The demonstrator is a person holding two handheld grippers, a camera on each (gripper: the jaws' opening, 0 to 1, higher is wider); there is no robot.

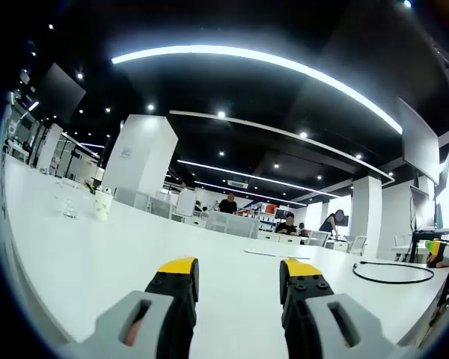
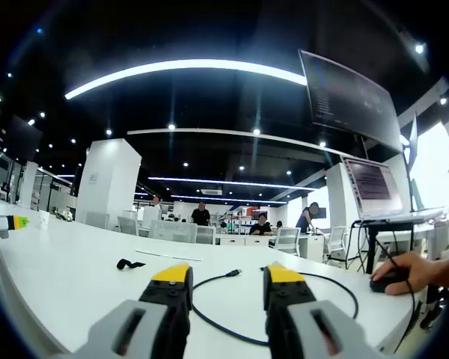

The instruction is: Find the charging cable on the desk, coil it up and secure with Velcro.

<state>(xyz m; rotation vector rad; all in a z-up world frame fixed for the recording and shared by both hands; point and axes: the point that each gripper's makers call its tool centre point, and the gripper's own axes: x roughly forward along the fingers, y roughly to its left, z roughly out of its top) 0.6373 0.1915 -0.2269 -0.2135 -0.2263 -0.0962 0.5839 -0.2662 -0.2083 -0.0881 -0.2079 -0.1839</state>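
Note:
A black charging cable (image 2: pixel 232 323) lies in a loose loop on the white desk (image 2: pixel 75 277) just ahead of my right gripper (image 2: pixel 220 278), its plug end (image 2: pixel 235 274) resting between the yellow-tipped jaws, which stand open and hold nothing. A small black Velcro strap (image 2: pixel 129 263) lies on the desk to the left of the cable. In the left gripper view the same cable (image 1: pixel 393 272) forms a loop at the far right of the desk (image 1: pixel 97 254). My left gripper (image 1: pixel 237 274) is open above bare desk, well left of the cable.
A person's hand (image 2: pixel 415 271) rests on a black mouse (image 2: pixel 385 283) at the right, below a laptop (image 2: pixel 378 187) on a stand. A white paper cup (image 1: pixel 102 203) and clear glasses (image 1: pixel 67 202) stand far left. Several people sit at desks behind.

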